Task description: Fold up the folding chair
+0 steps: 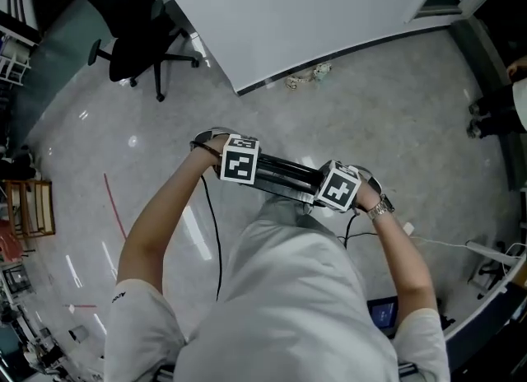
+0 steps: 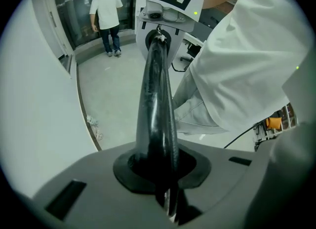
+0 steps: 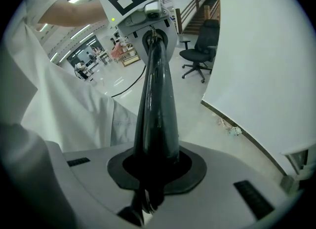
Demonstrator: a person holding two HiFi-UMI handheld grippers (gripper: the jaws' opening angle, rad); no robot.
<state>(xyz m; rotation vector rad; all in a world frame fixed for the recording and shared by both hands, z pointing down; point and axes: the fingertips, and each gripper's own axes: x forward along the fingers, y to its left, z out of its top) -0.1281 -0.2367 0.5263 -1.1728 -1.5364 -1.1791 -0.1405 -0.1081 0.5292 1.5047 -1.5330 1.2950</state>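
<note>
Holding the folding chair (image 1: 286, 174), a slim black bar edge-on before the person's (image 1: 288, 306) waist | left gripper (image 2: 167, 193) clamped on one end, arm bent forward | right gripper (image 3: 146, 191) clamped on other end, both pointing steeply down

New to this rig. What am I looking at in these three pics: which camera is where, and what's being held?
There is no robot: a person holds a two-jaw gripper in each hand. The head view looks down from a camera on their head. It shows the left gripper and right gripper, both shut on one glossy black bar. The bar is probably part of the folding chair, but the rest isn't visible. Each gripper view looks along its own jaws, so the bar runs towards the opposite gripper. Below are grey floor, a black office chair and a white panel.
</note>
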